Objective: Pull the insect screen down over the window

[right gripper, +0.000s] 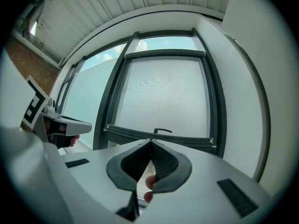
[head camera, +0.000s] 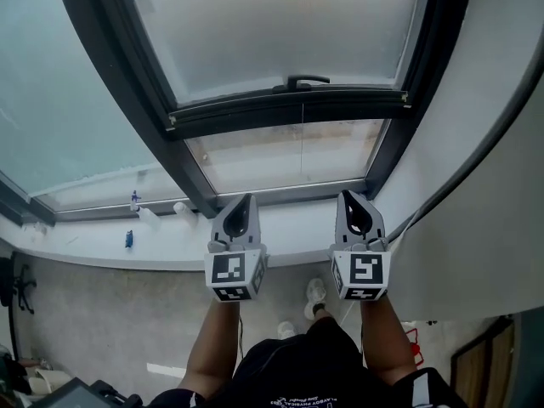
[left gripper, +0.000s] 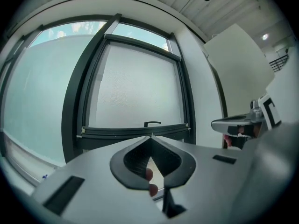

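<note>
**Insect screen partly down, both pairs of jaws pressed together**

Insect screen mesh is seen covering the upper part of the dark-framed window. Its dark bottom bar lies level across the frame, and a small black handle is set at the bar's middle. Beneath the bar a strip of pane is left uncovered, down to the white windowsill.

The left gripper and the right gripper are held side by side, apart from each other, over the sill in the head view. Both are pointed toward the window, and neither is touching the bar or the handle.

In the left gripper view the jaws are closed tip to tip with nothing between them, and the screen and handle are seen ahead. In the right gripper view the jaws are likewise closed on nothing, with the screen and handle in front.

Two small blue-and-white items are seen on the sill at the left, too small to be identified.
</note>
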